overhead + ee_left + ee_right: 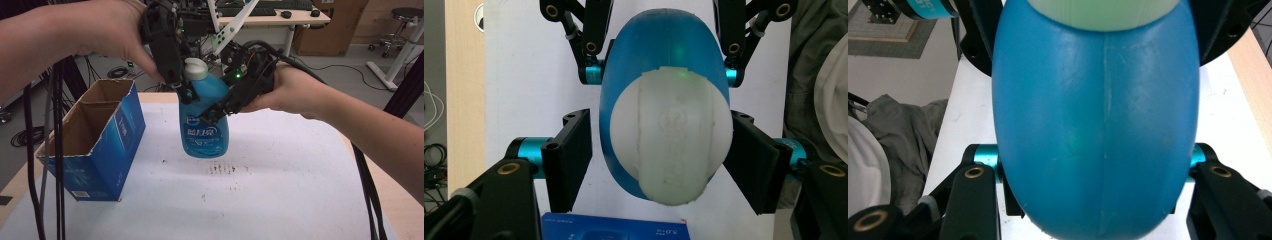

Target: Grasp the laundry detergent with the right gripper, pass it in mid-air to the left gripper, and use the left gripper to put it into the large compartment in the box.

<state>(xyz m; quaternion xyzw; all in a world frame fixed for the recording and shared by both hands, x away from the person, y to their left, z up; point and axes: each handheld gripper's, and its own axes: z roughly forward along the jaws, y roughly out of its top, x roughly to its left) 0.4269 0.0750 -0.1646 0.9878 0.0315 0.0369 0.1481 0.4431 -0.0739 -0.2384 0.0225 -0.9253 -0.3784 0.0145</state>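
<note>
So the blue bottle [204, 127] hangs in the air above the white table [280, 175]. The right gripper [220, 109] pinches its body from the side. The left gripper [184, 90] straddles the white cap [195, 68] from above, one pad touching it and the other just short.

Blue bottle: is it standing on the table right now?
No, the blue bottle hangs above the white table, clamped in the right gripper.
</note>
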